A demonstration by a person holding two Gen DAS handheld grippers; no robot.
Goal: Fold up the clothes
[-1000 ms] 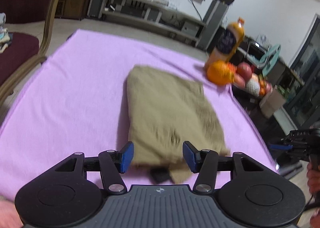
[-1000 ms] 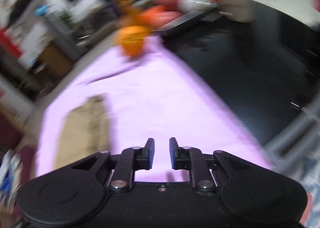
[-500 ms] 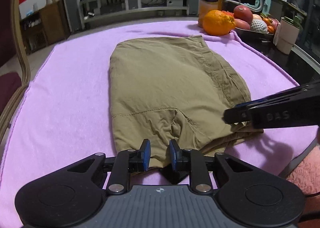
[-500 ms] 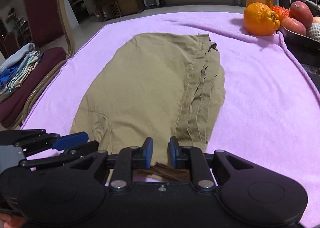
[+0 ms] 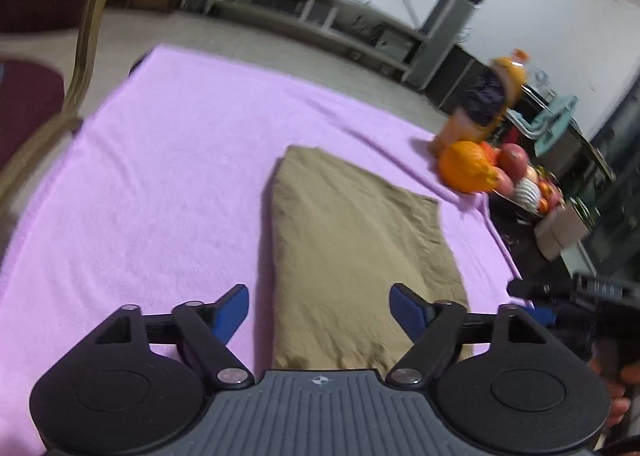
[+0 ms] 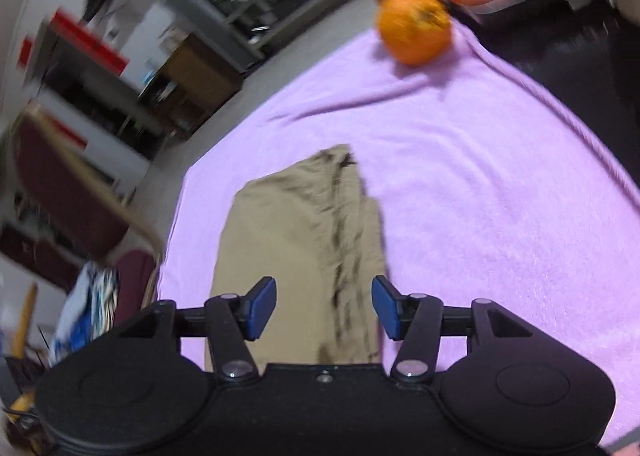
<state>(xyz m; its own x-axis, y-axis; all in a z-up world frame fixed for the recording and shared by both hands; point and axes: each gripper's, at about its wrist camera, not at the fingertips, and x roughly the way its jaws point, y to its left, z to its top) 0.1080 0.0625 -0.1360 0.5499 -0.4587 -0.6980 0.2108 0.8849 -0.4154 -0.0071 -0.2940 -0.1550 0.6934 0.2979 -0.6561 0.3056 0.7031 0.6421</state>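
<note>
A folded khaki garment [image 5: 352, 256] lies flat on the purple cloth [image 5: 160, 183] that covers the table. My left gripper [image 5: 319, 310] hovers over the garment's near end. Its jaws are opening, and its blue pads stand wide apart, clear of the fabric. In the right wrist view the same garment [image 6: 296, 248] shows its layered edges on the right side. My right gripper [image 6: 324, 312] is above its near end. Its jaws are opening too, and nothing is pinched between them. The right gripper's black body [image 5: 576, 296] shows at the right edge of the left wrist view.
An orange [image 6: 414, 27] sits at the cloth's far corner, beside a juice bottle [image 5: 488, 95] and a tray of fruit [image 5: 520, 183]. A dark red chair [image 5: 44, 67] stands on the left. Folded clothes [image 6: 86, 308] lie on a chair seat. Black tabletop [image 6: 560, 67] lies beyond the cloth.
Half a second ago both grippers were shut at the garment's near hem. Now both have let go, opened wide and swung apart. The garment looks narrower now.
</note>
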